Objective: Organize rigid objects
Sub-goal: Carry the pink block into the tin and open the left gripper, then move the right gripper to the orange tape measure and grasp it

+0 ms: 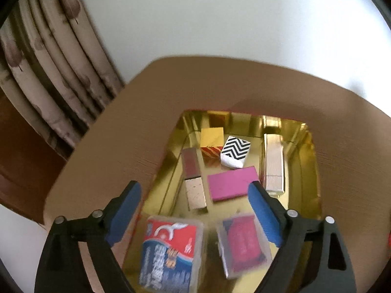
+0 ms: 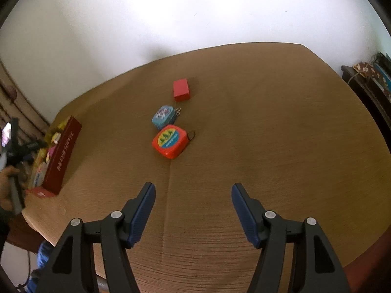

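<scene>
In the left wrist view my left gripper is open and empty above a gold-lined box. Inside lie a red and blue card case, a clear case with a red card, a pink flat box, a zigzag black and white box, a gold and red box, a lipstick and a ribbed gold tube. In the right wrist view my right gripper is open and empty over the table. Ahead lie an orange tape measure, a blue tape measure and a red box.
The wooden table has a round edge against a white wall. The red side of the box shows at the far left in the right wrist view, with the person's hand beside it. Curtains hang at the left.
</scene>
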`<state>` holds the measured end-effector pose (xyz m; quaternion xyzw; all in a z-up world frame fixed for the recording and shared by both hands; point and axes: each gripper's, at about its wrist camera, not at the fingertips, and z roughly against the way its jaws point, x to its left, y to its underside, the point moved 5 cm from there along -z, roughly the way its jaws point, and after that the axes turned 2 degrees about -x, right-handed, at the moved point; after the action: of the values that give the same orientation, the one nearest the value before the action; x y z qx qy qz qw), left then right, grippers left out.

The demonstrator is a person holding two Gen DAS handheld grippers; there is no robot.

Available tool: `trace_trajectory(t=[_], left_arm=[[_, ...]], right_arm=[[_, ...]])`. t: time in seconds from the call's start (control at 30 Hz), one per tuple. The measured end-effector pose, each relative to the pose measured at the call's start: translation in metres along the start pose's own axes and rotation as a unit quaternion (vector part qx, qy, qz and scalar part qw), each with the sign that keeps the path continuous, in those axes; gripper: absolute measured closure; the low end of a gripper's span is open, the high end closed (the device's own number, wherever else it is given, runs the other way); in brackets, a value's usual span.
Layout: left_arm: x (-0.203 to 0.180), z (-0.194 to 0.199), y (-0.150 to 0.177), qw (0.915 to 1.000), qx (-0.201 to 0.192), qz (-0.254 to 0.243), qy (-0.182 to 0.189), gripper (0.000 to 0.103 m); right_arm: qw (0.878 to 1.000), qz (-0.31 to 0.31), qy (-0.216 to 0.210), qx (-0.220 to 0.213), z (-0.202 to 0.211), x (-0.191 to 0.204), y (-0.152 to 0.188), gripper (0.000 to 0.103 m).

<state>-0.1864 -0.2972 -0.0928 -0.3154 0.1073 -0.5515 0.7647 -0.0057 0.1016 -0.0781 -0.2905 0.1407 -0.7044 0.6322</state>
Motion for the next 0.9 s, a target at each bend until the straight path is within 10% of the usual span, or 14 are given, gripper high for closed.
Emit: trace_trajectory(t=[0.37,0.9], left_arm=[[0.025,0.062,0.019,0.9965,-0.065,-0.017,0.05,0.001],[-0.026,0.129,0.155,0.9745,-0.116,-0.131,0.139,0.001]], right_arm=[[0.997,0.08,0.015,-0.006,-0.018,0.03,0.023,0.037],[0.996,0.084,0.03,-0.004,-0.073,0.049,-0.015,0.037]])
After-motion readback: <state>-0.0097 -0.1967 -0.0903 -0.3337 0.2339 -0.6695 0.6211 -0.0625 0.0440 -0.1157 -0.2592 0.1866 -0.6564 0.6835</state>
